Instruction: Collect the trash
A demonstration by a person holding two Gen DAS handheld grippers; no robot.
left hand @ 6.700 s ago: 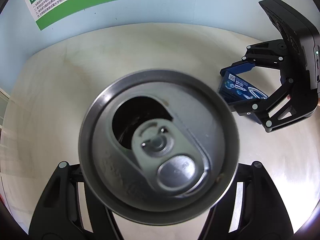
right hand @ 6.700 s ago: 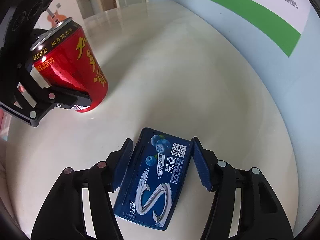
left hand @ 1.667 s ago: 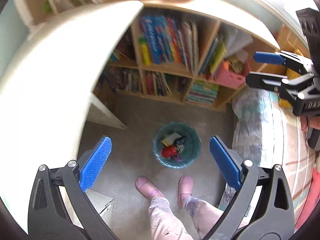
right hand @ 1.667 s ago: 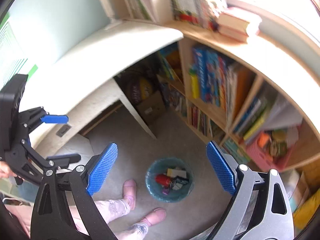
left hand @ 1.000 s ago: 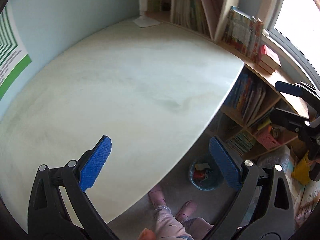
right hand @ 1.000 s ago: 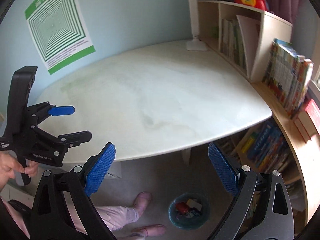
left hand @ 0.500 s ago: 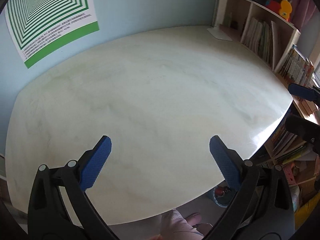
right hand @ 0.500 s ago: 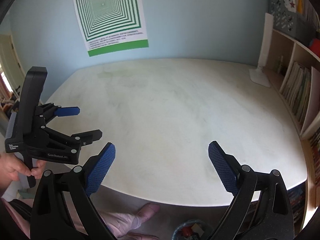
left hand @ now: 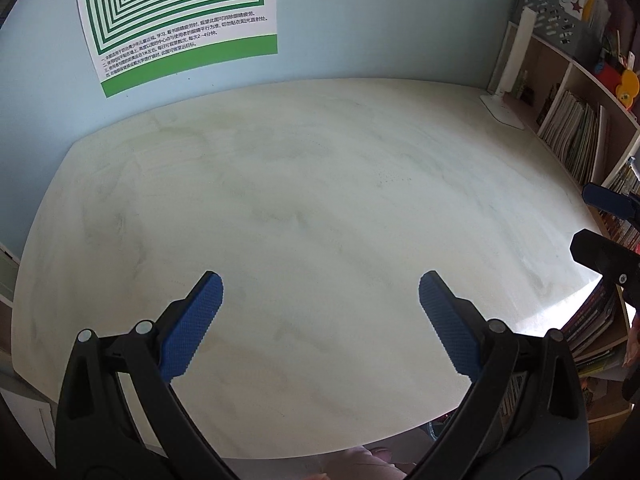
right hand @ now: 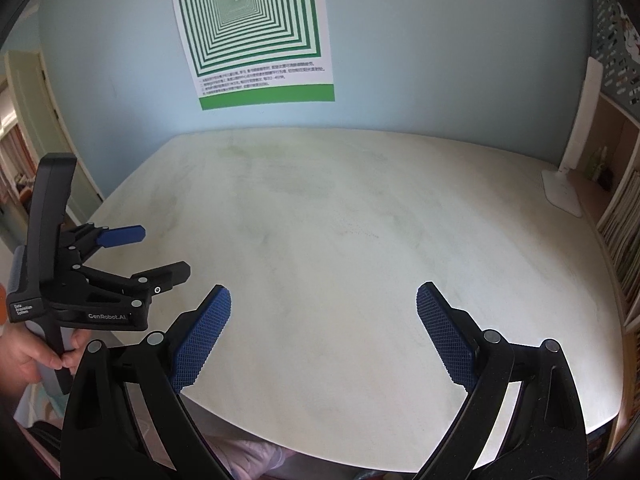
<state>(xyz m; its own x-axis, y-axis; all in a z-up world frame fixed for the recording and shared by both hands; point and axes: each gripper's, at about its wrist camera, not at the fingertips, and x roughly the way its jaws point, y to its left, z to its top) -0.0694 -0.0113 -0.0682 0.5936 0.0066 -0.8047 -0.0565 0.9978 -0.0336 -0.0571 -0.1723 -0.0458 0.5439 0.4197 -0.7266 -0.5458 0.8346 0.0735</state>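
Left gripper [left hand: 320, 304]: fingers spread wide with nothing between them, held above the near edge of the worktop; in the right wrist view it shows at the left [right hand: 160, 252], side-on, its two fingers well parted.
Right gripper [right hand: 323, 312]: fingers just as wide apart and holding nothing, also above the near edge of the worktop; its finger ends show at the right edge of the left wrist view [left hand: 600, 224].
Pads [left hand: 188, 328]: blue, cross-hatched, on the inner faces of the fingers.
Hand [right hand: 24, 354]: wraps the handle of the left gripper at the lower left.
Worktop [left hand: 320, 184]: pale, rounded, faintly streaked, bare across its whole visible surface.
Trash: none to be seen on the worktop or in either gripper; where it lies cannot be told from these views.
Poster [right hand: 256, 28]: nested green squares with lines of small print and a green band below, on the light blue wall behind the worktop.
Lamp [right hand: 572, 160]: white, standing at the far right corner of the worktop.
Shelves [left hand: 576, 128]: wooden, packed with books, just beside the right end of the worktop.
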